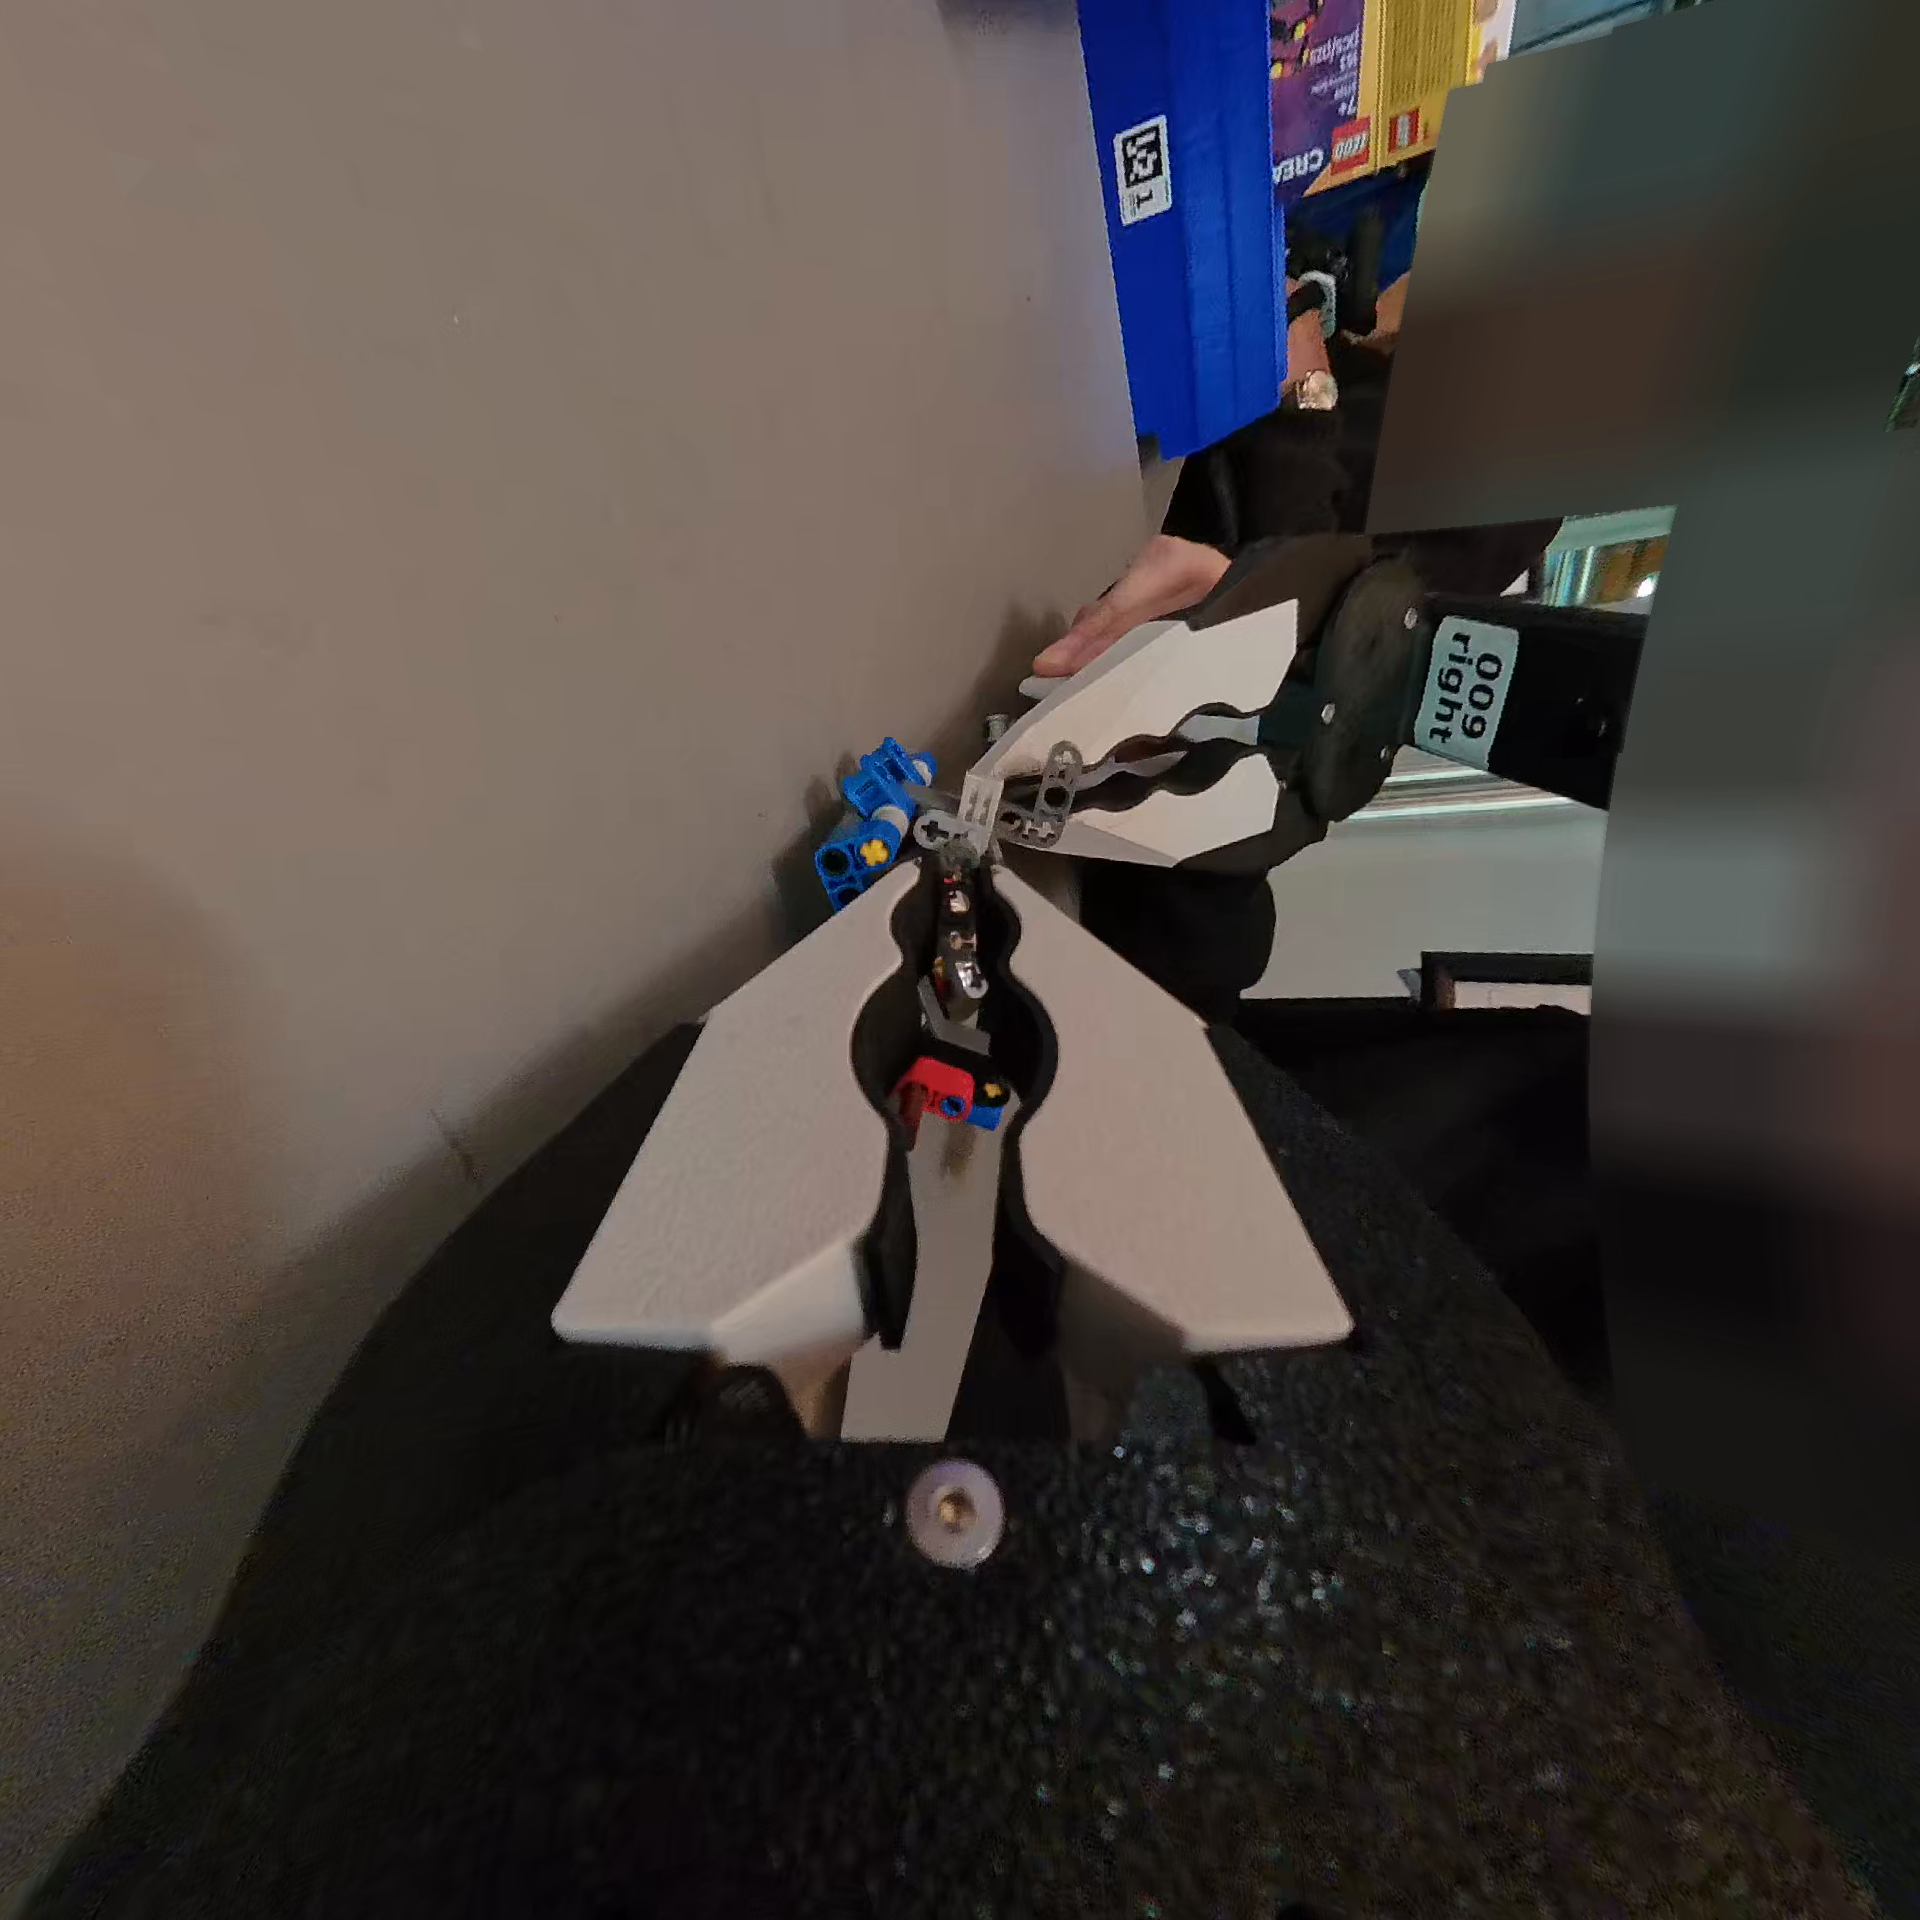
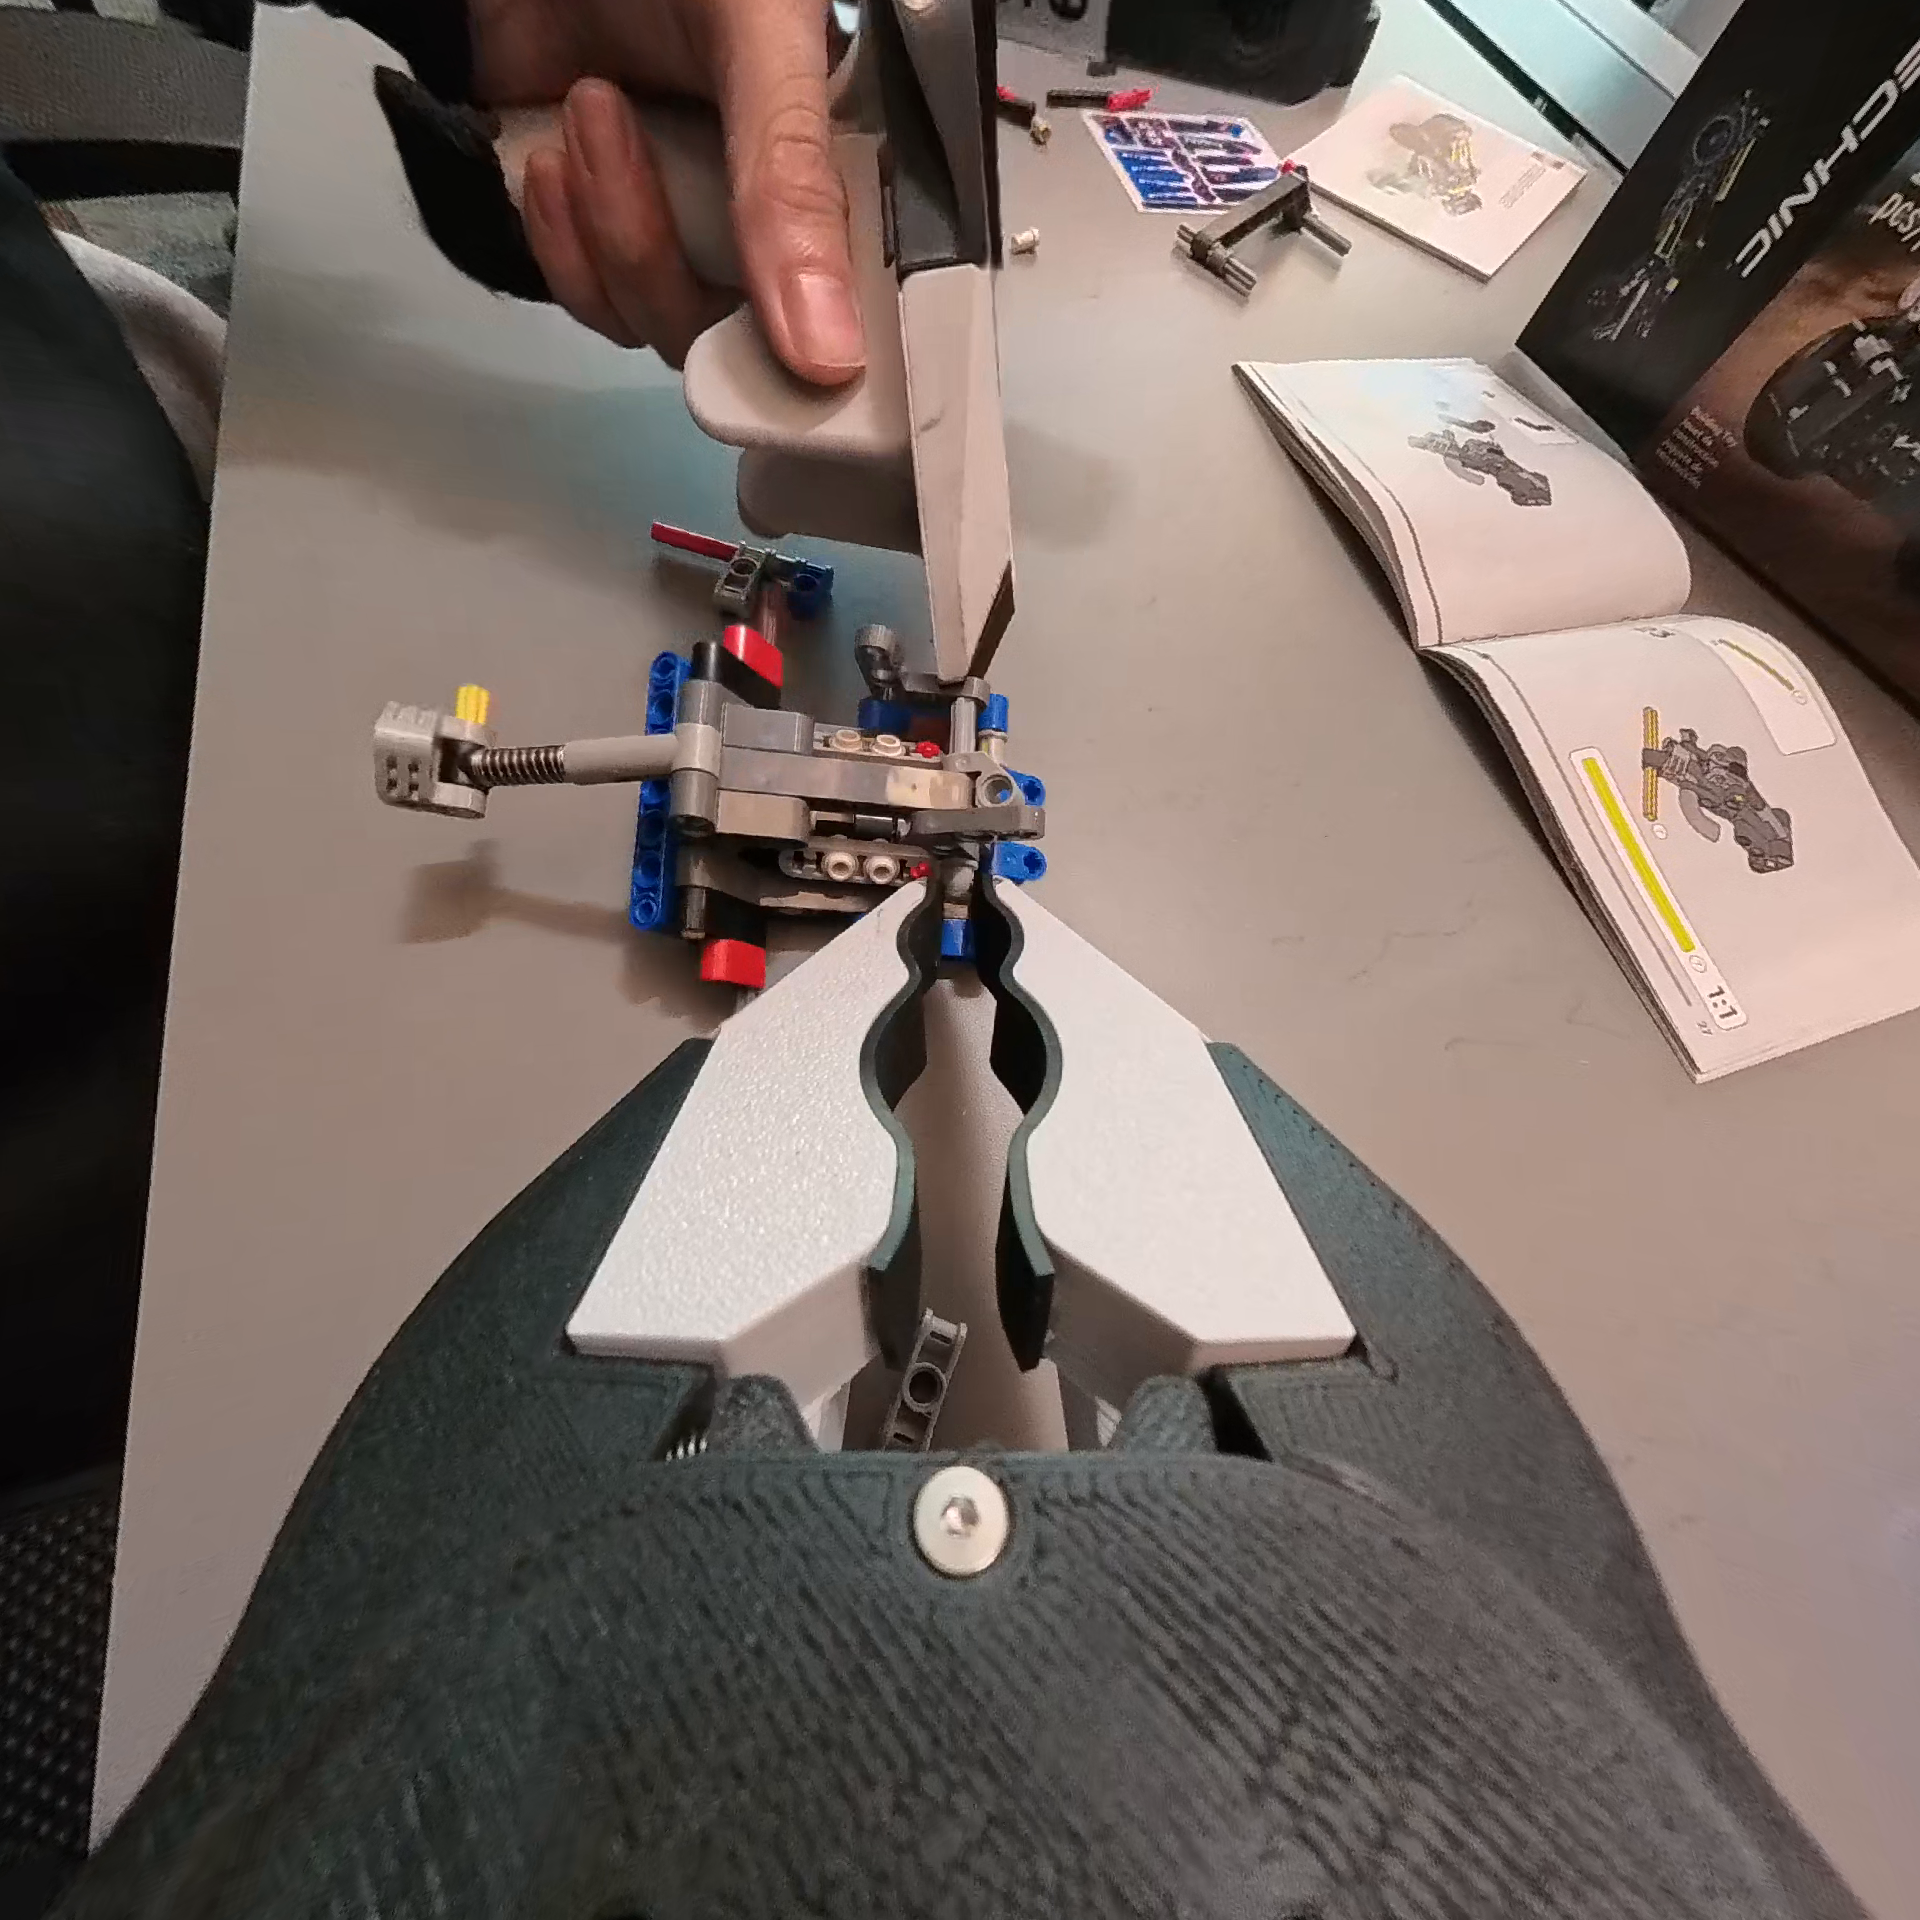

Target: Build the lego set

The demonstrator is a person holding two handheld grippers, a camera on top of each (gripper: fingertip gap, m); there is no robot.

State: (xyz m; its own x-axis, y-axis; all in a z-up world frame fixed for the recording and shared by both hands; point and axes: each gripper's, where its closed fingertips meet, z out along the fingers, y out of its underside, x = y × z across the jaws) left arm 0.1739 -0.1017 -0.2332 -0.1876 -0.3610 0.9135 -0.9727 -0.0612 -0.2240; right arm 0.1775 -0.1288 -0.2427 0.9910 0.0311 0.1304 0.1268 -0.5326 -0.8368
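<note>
Over at nine o'clock in the right wrist view a light grey block (image 2: 416, 767) with a yellow pin sticks out on a spring rod from the brick assembly (image 2: 831, 790), which lies flat on the grey table (image 2: 1195, 727) just past your fingertips. Your left gripper (image 2: 961, 665) comes down from twelve o'clock with your hand (image 2: 707, 177) on its handle, its jaws closed to a narrow point on a dark grey piece at the far edge of the assembly. Your right gripper (image 2: 954, 883) reaches in from six o'clock, jaws narrow too, pinching a small grey stub on the near edge beside a blue beam. A loose grey link (image 2: 925, 1382) lies under the fingers. Out at three o'clock an open instruction booklet (image 2: 1558, 675) lies well clear, with a dark box (image 2: 1766, 260) beyond at two o'clock.
</note>
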